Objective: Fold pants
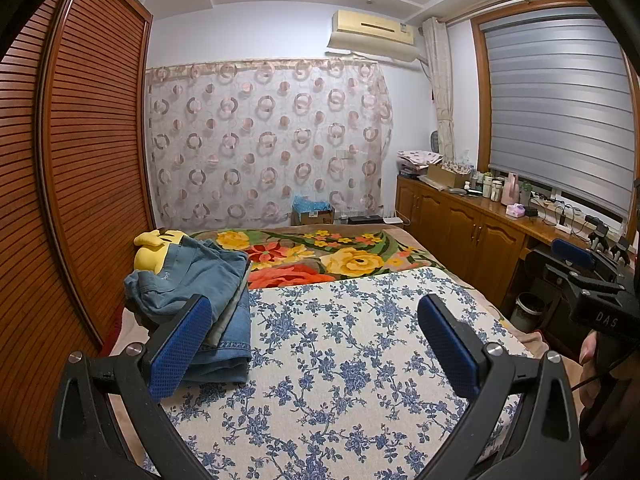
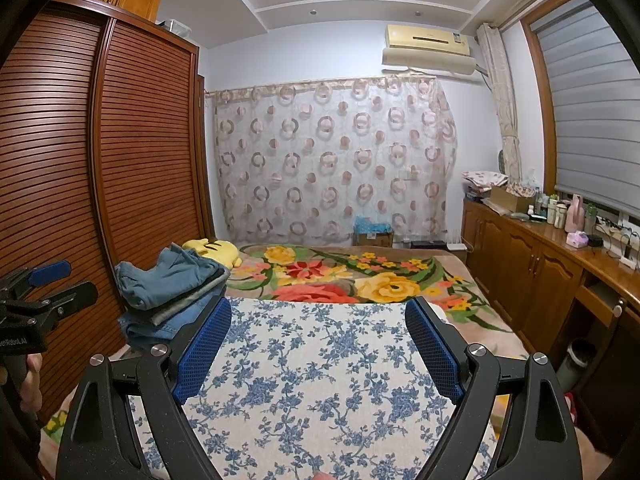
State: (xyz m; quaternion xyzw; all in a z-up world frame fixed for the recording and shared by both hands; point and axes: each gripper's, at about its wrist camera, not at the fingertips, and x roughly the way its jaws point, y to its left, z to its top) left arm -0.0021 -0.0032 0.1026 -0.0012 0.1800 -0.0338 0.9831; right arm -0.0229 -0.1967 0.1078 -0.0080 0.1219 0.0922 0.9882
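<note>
- left tongs and right tongs both spread wide, empty, above blue-floral cloth
- pants folded, stacked far left on bed, likely set aside as finished

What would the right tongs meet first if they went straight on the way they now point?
Probably the blue-flowered cloth on the bed: the open right tongs tilt slightly down over it, nothing between. Depth is uncertain.

hidden: folded pants partly behind hand-held gripper; cut off: trash bin
</note>
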